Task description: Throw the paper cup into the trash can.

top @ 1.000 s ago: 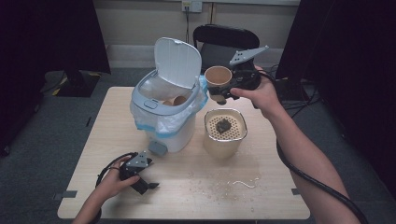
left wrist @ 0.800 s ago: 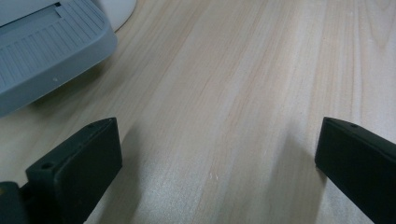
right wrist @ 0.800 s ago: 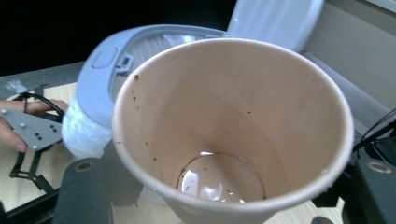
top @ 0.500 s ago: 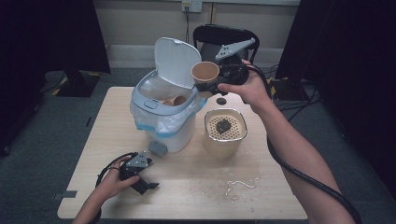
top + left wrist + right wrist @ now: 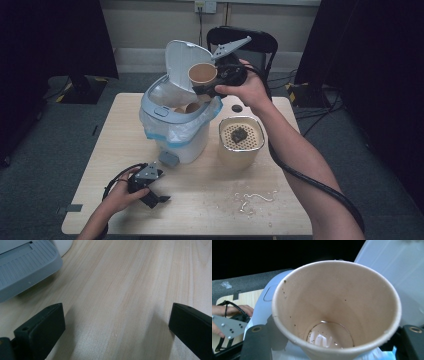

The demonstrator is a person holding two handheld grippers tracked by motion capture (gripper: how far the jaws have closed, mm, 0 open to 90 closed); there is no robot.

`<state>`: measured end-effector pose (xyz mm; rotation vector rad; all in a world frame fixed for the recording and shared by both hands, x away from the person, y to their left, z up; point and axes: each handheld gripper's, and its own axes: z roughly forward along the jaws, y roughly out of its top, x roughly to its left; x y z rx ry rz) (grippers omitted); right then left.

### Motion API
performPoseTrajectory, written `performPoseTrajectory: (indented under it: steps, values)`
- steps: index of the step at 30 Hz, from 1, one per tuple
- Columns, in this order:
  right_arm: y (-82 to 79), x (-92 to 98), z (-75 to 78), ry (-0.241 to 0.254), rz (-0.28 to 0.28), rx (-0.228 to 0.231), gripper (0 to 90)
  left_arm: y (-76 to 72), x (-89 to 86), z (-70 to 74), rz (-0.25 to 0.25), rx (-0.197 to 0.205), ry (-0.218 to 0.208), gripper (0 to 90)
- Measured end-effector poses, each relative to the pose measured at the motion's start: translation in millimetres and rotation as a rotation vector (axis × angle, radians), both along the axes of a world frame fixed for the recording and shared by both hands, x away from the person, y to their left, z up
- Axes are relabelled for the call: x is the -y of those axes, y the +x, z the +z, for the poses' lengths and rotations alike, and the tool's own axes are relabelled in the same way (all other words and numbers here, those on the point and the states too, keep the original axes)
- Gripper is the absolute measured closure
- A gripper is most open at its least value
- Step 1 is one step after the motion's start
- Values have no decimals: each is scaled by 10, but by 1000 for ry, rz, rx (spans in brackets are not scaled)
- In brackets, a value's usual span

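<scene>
My right gripper [image 5: 206, 86] is shut on a brown paper cup [image 5: 202, 75] and holds it in the air over the open white bin [image 5: 180, 120], just in front of the raised lid [image 5: 181, 57]. In the right gripper view the cup [image 5: 334, 310] sits tilted between the two jaws, with dark specks and a little wet residue at its bottom. The bin has a clear liner, and other brown cups lie inside it. My left gripper [image 5: 150, 192] rests on the table near the front left, jaws wide open [image 5: 112, 325] on bare wood.
A cream strainer pot [image 5: 241, 142] with a dark lump on its perforated top stands right of the bin. A small dark disc [image 5: 237, 108] lies behind it. Crumbs [image 5: 252, 197] are scattered near the front right. The bin's grey pedal [image 5: 25, 267] lies close to the left gripper.
My right hand has carried the cup leftward and slightly up, from above the strainer pot to over the bin's opening. The left hand has stayed put.
</scene>
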<state>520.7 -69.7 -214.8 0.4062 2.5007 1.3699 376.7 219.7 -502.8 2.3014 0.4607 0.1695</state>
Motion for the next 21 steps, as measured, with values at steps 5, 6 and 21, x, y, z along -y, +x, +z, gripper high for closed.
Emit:
performPoseTrajectory:
  steps: [5, 6, 21]
  values:
    - [54, -128, -17, 2, 2, -5, 287, 0, 0, -1, -1, -2, -1, 0]
    - [68, -160, -26, -3, 3, -3, 286, 0, 0, -1, -1, -2, -2, 0]
    - [118, -353, -181, -27, -2, -44, 157, -1, -2, -4, -7, 0, -7, 0]
